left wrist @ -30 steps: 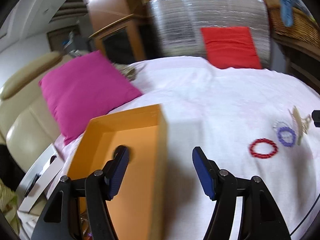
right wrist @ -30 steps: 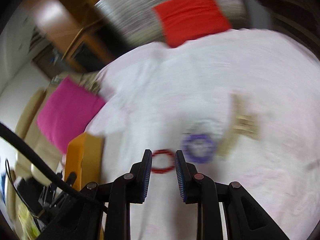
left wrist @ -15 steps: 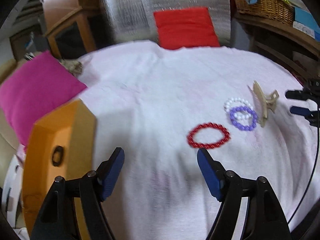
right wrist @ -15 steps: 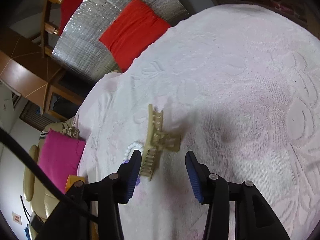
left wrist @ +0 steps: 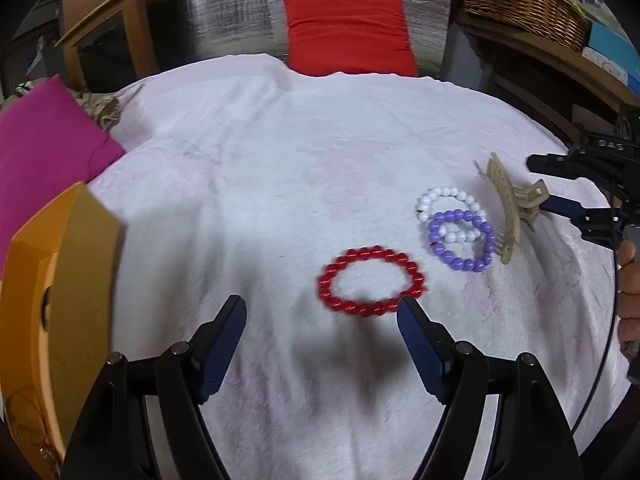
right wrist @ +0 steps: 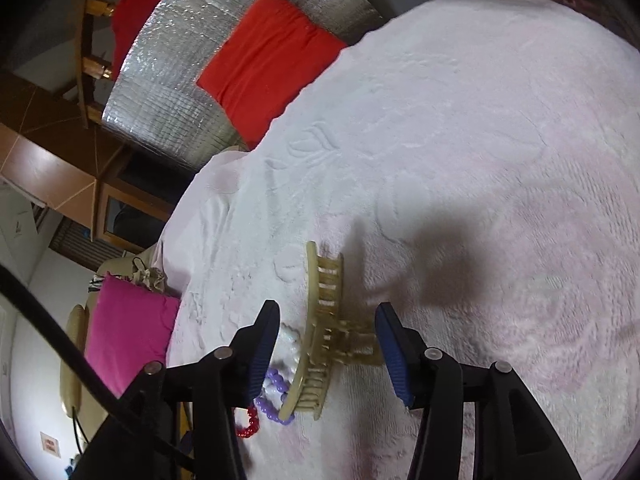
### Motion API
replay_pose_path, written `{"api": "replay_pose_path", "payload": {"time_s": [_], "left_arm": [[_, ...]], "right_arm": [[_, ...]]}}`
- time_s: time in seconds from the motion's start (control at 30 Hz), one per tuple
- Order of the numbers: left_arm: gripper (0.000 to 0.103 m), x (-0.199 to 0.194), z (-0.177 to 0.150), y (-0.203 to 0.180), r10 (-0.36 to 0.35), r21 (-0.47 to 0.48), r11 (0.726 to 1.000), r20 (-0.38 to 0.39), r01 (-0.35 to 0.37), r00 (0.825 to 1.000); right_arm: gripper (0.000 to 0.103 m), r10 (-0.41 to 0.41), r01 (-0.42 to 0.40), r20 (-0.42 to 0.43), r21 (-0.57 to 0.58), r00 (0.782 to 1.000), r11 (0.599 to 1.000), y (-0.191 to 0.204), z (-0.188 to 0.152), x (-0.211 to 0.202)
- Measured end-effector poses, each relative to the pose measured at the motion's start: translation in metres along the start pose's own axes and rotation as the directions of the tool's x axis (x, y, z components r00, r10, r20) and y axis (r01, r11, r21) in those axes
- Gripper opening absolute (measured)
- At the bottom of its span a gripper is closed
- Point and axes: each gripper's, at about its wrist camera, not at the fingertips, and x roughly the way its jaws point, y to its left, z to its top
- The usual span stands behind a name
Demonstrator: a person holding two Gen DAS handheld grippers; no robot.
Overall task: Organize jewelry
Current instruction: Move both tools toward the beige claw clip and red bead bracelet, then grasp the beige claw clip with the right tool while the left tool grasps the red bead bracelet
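Left gripper (left wrist: 320, 314): wide apart, empty, low before red bracelet (left wrist: 371, 281); likely lined up to straddle it.
Right gripper (right wrist: 327, 330): wide apart, bracketing beige hair claw (right wrist: 320, 340), no contact evident.
Purple bracelet (left wrist: 460, 240): overlapping white bracelet (left wrist: 448, 204), just beside claw.
Orange box (left wrist: 52, 300): far left on white cloth (left wrist: 280, 160); probable destination.

Bare white bedspread (left wrist: 280, 152) open across the bed's middle and far side, orange box (left wrist: 60, 280) blocking the left edge, red bracelet (left wrist: 370, 280) just ahead of the left hand-held gripper (left wrist: 320, 316), beige hair claw (right wrist: 324, 332) between the spread fingers of the right hand-held gripper (right wrist: 328, 320), purple bracelet (left wrist: 460, 240) and white bracelet (left wrist: 448, 208) crowding its left side
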Motion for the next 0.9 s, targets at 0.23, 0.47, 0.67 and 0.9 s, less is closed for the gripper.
{"api": "replay_pose_path", "payload": {"time_s": [0.23, 0.47, 0.67, 0.9], "left_arm": [[0.078, 0.018, 0.003, -0.009, -0.033, -0.006, 0.999, -0.036, 0.033, 0.999], [0.078, 0.030, -0.001, -0.020, -0.051, 0.022, 0.998, -0.049, 0.053, 0.997], [0.057, 0.030, -0.001, -0.021, -0.066, 0.031, 0.997, -0.018, 0.066, 0.998], [0.016, 0.032, 0.005, -0.009, -0.093, -0.016, 0.996, -0.017, 0.093, 0.995]], "right_arm": [[0.028, -0.089, 0.088, -0.015, -0.043, 0.996, 0.995, 0.003, -0.002, 0.016], [0.019, -0.100, 0.101, 0.021, -0.069, 0.995, 0.992, 0.010, -0.006, 0.003], [0.019, -0.062, 0.064, 0.042, -0.061, 0.997, 0.996, 0.015, -0.010, -0.014], [0.019, -0.064, 0.067, 0.050, -0.051, 0.997, 0.996, 0.014, -0.013, -0.021]]}}
